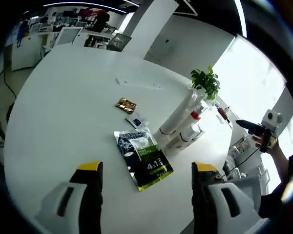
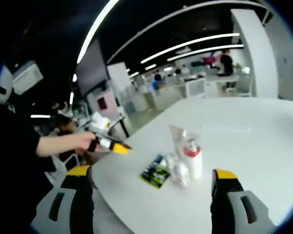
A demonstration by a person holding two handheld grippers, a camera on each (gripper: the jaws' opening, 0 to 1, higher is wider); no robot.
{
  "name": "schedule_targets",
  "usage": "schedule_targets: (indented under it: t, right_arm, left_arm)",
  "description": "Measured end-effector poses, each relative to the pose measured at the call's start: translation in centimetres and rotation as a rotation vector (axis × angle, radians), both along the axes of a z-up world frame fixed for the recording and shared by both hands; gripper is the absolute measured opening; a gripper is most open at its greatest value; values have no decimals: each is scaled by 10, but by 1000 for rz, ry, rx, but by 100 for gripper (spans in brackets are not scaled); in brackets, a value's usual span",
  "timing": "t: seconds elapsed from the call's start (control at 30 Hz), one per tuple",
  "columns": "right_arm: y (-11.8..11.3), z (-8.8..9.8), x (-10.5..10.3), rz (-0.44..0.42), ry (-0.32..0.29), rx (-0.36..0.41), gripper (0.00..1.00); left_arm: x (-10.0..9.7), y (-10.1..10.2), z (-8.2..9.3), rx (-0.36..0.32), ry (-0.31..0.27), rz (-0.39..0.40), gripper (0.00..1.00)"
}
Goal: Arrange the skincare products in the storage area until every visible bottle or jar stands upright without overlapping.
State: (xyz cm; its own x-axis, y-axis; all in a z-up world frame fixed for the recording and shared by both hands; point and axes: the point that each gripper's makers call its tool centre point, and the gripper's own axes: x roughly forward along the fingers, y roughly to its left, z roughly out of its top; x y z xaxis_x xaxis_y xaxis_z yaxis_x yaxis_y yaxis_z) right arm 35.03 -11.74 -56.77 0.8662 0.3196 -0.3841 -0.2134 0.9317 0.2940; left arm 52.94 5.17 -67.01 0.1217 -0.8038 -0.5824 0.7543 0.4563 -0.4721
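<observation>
A cluster of white skincare products stands near the table's edge: a tall white tube [image 1: 178, 116] [image 2: 177, 138], a white bottle with a red cap [image 1: 196, 115] [image 2: 193, 158] and a small white jar [image 2: 179, 174]. A black and green sachet pack [image 1: 144, 158] [image 2: 156, 171] lies flat beside them. My left gripper [image 1: 147, 168] is open, held above the table short of the pack. My right gripper [image 2: 151, 173] is open too, off the table's edge and facing the cluster. Each gripper shows in the other's view, held in a hand [image 1: 256, 129] [image 2: 110, 144].
A gold packet [image 1: 126, 104] and a small sachet [image 1: 136, 121] lie beyond the pack on the round white table [image 1: 63, 107]. A green plant [image 1: 206, 83] stands behind the products. Desks, screens and people are in the background.
</observation>
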Motion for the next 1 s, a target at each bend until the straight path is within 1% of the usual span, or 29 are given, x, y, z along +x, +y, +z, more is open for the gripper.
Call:
schedule_targets:
  t: [0.1,0.13,0.27,0.3,0.33,0.4,0.47,0.53,0.6,0.67,0.73,0.83,0.93,1.0]
  right_arm:
    - [2,-2,0,15,17,-35,99]
    - [3,-2,0,20,18,-48,99]
    - [4,0,0,25,18,-60,99]
    - [4,2,1,20,13,-59,99]
    - [2,6,3,-1,-8,-63,99]
    - [2,11,3,-20,-26,-41,98]
    - [3,14,2,-29,-39,-18,98]
    - [4,15,0,-28,-43,-15,98]
    - [5,14,-2,-24,-37,-19,98]
    - [6,15,-5,-22,-37,-24,98]
    - [6,16,-6,-30,-39,-10,98]
    - [7,20,-9,-44,-51,13,98]
    - [7,22,-11,-48,-58,16,98]
    - [6,22,-13,-50,-52,9,98]
  left_arm:
    - [-7,8,13,-6,-26,5,71]
    - [-10,11,19,-9,-44,5,73]
    - [-22,19,35,-26,-71,-3,76]
    - [-24,20,39,-32,-73,-4,77]
    - [-28,22,44,-40,-81,-6,79]
    - [-32,26,46,-38,-96,-5,81]
    - [-39,32,43,-8,-99,-19,81]
    - [-44,37,41,7,-103,-20,81]
    - [-49,42,42,7,-99,-15,82]
    - [-54,45,47,-9,-94,-10,84]
    - [-57,47,53,-22,-87,-5,87]
    - [-60,51,62,-32,-103,-2,90]
    - [-63,53,70,-38,-118,-4,92]
    - [-64,55,76,-39,-131,-10,94]
